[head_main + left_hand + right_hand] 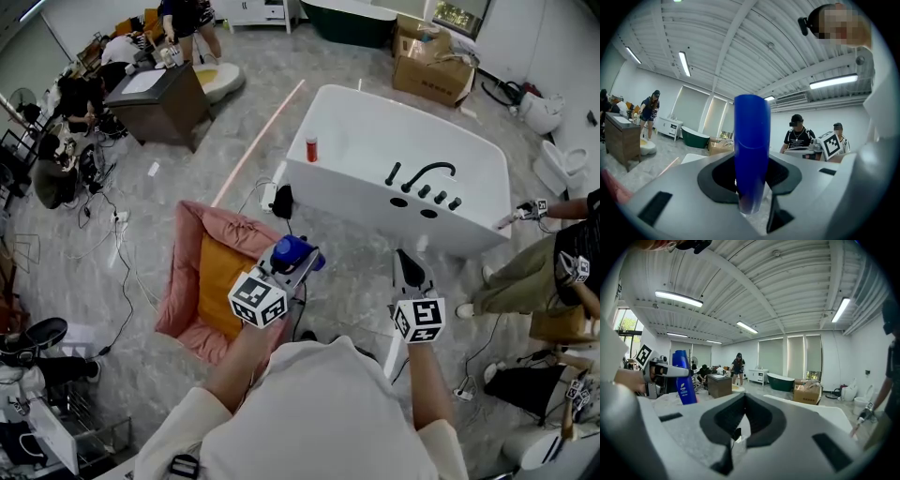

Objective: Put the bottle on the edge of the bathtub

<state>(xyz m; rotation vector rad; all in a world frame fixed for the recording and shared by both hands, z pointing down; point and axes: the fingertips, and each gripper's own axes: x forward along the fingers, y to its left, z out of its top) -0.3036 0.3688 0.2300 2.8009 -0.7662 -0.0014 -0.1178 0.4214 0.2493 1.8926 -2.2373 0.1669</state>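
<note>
Left gripper [300, 262], low centre of the head view: jaws clenched on the blue bottle [292, 250], held in the air above the floor, apart from the tub. Right gripper [406, 260], at its 3 o'clock: jaws together, nothing between them. Outward: pink cushion [192, 281] at the bottle's 9 o'clock; white bathtub [375, 211] at 1 o'clock, a small red container [311, 148] on its left rim.

Cream top [309, 412]; checkered marker cubes [258, 298] on grey hand-held grippers [405, 262]
</note>
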